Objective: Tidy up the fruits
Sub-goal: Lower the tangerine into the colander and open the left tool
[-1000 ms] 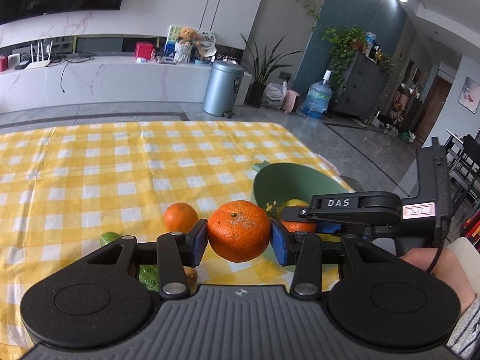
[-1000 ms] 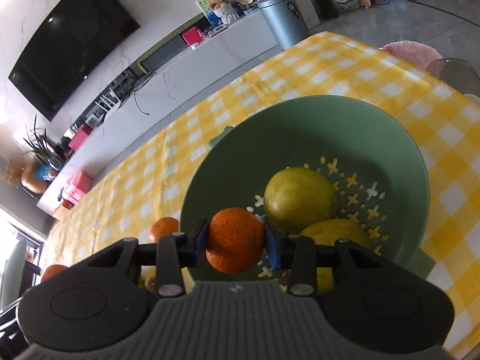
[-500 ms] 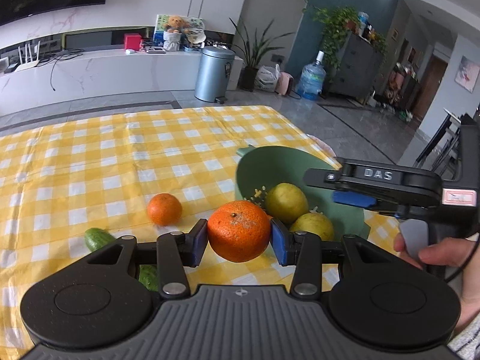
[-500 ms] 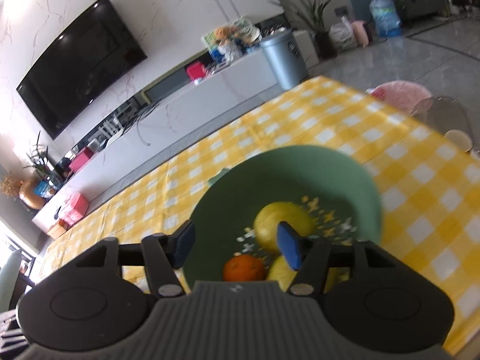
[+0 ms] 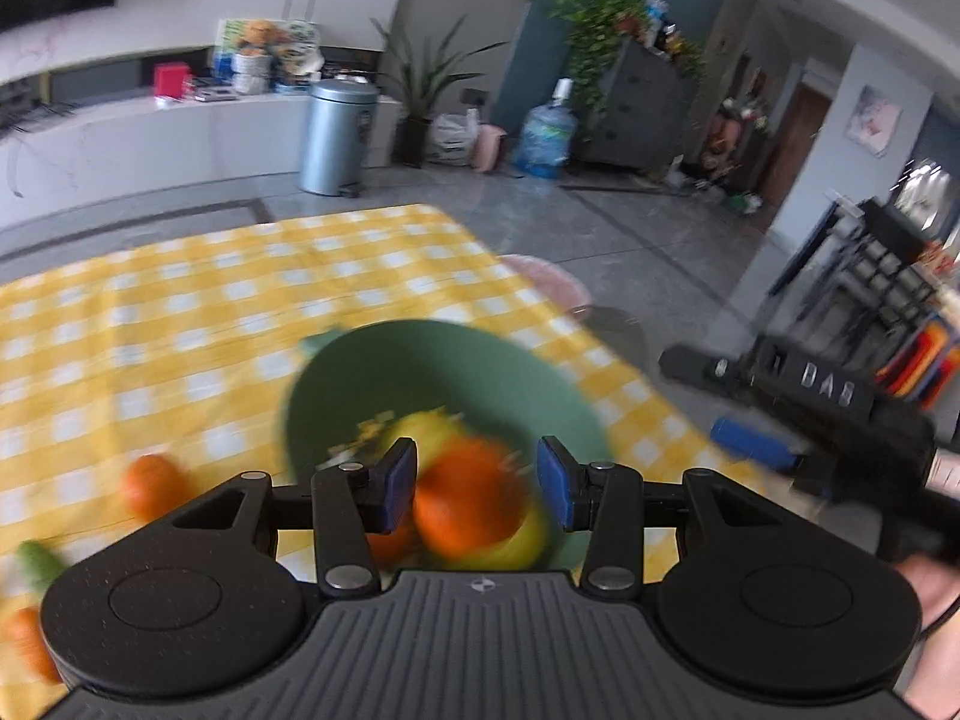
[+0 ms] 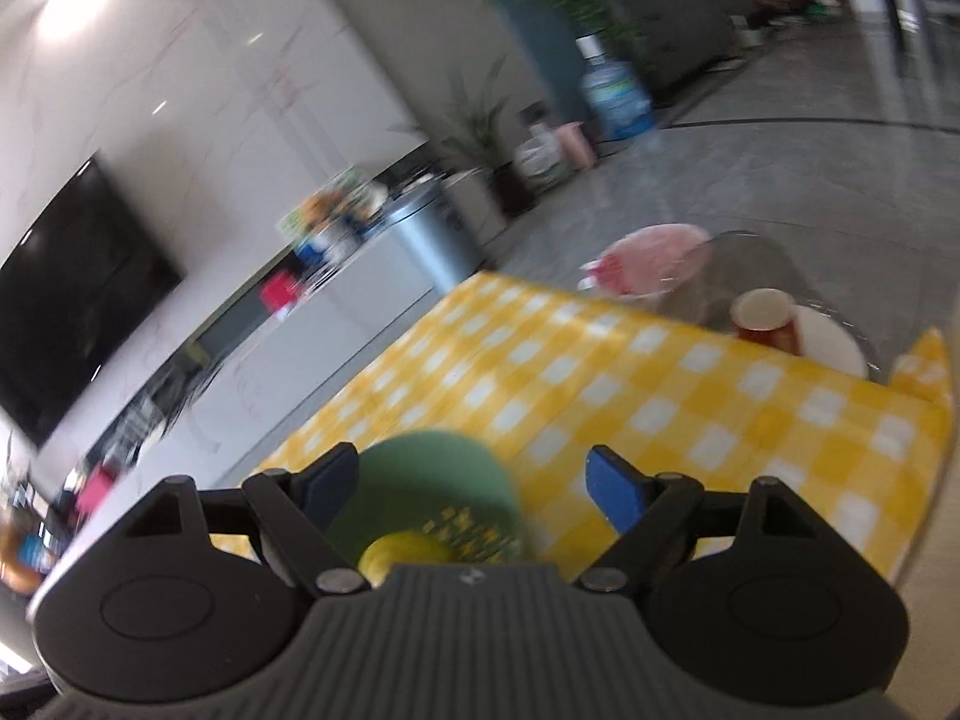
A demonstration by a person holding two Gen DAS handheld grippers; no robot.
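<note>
My left gripper [image 5: 477, 483] hangs over the green colander bowl [image 5: 480, 360], shut on an orange [image 5: 468, 498] that looks blurred and sits slightly low between the blue pads. In the bowl lie yellow-green fruits [image 5: 420, 426] and another orange [image 5: 390, 540], half hidden behind my left finger. My right gripper [image 5: 696, 396] is off to the right of the bowl in a person's hand. In the right wrist view the right gripper [image 6: 474, 483] has its jaws opening wide with nothing between them. The bowl [image 6: 432, 474] and a yellow-green fruit [image 6: 402, 546] lie below it.
On the yellow checked tablecloth [image 5: 210, 312], a loose orange [image 5: 150, 483], a green cucumber [image 5: 36, 561] and another orange fruit [image 5: 24, 642] lie left of the bowl. The table edge runs just right of the bowl, with a pink stool [image 6: 654, 252] and a red cup [image 6: 762, 318] beyond it.
The right gripper let its orange drop into the bowl, opened wide, then rose and drew back to the right. The left gripper carried its orange rightwards over the bowl.
</note>
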